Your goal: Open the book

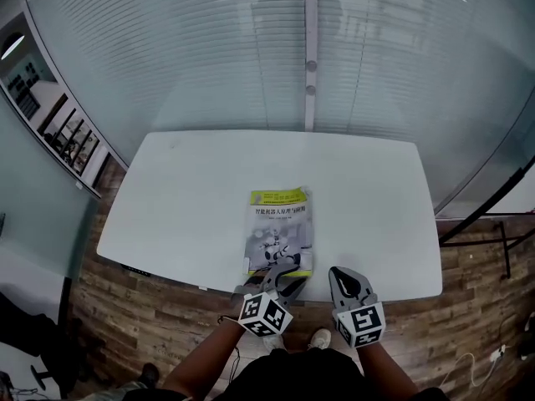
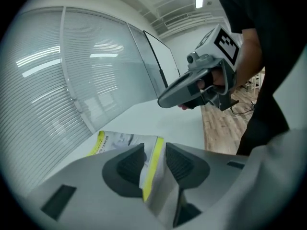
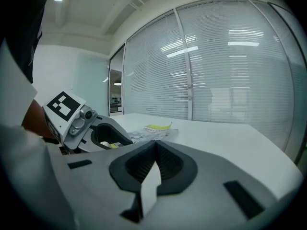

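A closed book [image 1: 280, 228] with a grey cover and yellow-green bands lies on the white table [image 1: 192, 190], near its front edge. My left gripper [image 1: 280, 276] is at the book's near edge with its jaws open. In the left gripper view the book's [image 2: 120, 140] yellow band shows in the gap of that gripper [image 2: 154, 152], and the pads stand apart from it. My right gripper [image 1: 338, 276] hovers just right of the book, over the table's front edge. Its jaws [image 3: 156, 145] are shut with nothing between them. From there the book [image 3: 156, 131] and the left gripper [image 3: 103, 135] lie ahead to the left.
A glass wall with blinds [image 1: 309, 48] runs behind the table. Wooden floor [image 1: 150, 307] lies below the table's front edge, where the person stands. The right gripper [image 2: 192, 87] shows ahead in the left gripper view, held in a hand.
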A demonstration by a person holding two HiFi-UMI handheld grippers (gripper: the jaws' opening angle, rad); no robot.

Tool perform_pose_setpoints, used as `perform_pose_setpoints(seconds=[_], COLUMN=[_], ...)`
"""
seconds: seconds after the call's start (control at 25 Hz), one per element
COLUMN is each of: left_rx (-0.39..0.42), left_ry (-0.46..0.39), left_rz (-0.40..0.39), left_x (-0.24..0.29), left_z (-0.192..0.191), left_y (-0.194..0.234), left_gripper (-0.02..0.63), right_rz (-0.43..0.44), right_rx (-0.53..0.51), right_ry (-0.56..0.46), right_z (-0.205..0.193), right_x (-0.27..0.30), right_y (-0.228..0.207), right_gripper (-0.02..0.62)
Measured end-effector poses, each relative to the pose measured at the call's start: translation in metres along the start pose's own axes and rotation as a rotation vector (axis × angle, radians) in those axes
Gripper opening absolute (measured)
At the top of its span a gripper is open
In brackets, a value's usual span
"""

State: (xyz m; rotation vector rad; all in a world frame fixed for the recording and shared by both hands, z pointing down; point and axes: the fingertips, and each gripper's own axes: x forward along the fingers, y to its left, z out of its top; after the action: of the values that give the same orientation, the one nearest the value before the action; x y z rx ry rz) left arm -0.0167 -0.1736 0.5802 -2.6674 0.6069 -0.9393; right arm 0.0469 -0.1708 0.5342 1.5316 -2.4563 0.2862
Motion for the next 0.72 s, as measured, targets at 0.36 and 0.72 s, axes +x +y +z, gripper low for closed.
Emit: perform_pose_setpoints(seconds=[0.36,0.72], left_rx=[0.012,0.039], left_ry=[0.135,0.197], left_rz=[-0.091,-0.126], left_x=[0.026,0.029], left_z=[-0.009,-0.015], left_y=[-0.01,-0.014], left_gripper=[0.153,0.135], right_rz=[-0.006,0.023], right_rx=[0.021,0.034], right_ry=[0.001,-0.007], right_z=[-0.012,-0.013], right_x=[-0.008,-0.007], right_y=[-0.015,-0.016], right_gripper=[0.006,0.006])
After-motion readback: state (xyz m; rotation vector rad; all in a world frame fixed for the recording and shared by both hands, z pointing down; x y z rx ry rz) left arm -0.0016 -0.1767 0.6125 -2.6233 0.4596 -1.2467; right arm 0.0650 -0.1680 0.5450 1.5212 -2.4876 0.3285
